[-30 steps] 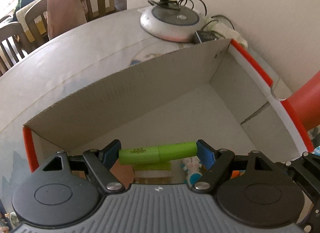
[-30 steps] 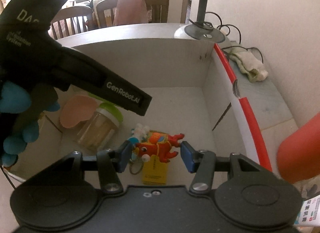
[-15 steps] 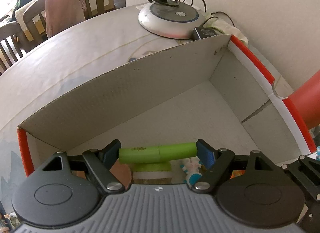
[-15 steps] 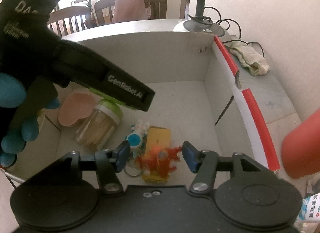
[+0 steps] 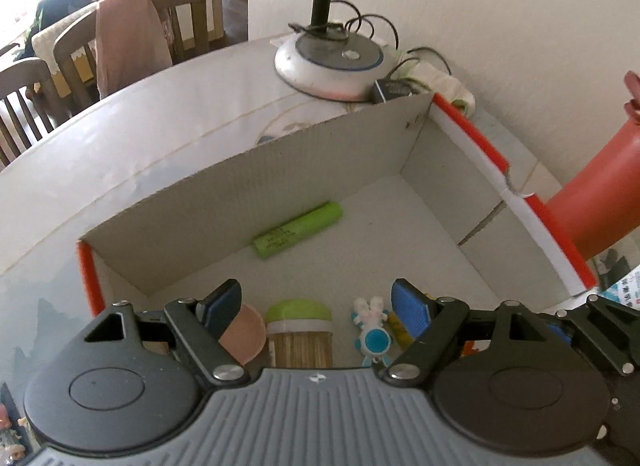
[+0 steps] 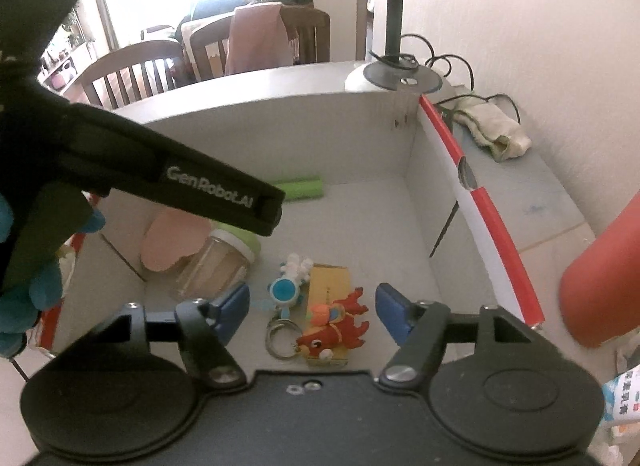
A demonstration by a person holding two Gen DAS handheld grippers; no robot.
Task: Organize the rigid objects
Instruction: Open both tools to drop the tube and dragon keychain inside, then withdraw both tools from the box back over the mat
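Left gripper [image 5: 316, 302]: jaws wide apart, nothing between them, above the cardboard box [image 5: 280, 169].
Right gripper [image 6: 312, 306]: jaws opening, empty; red dragon keychain [image 6: 334, 332] lies free below on a yellow pack [image 6: 330, 286].
Green tube [image 5: 298, 229]: on box floor against far wall.
Toothpick jar [image 6: 216, 266]: on its side, beside pink heart [image 6: 176, 242].
Blue-white charm [image 6: 290, 282]: just left of the pack.

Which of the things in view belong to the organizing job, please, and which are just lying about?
Part of the job:
cardboard box
green tube
toothpick jar
pink heart-shaped piece
blue-and-white keychain
red dragon toy
yellow packet

Just lying about:
lamp base
crumpled cloth
wooden chairs
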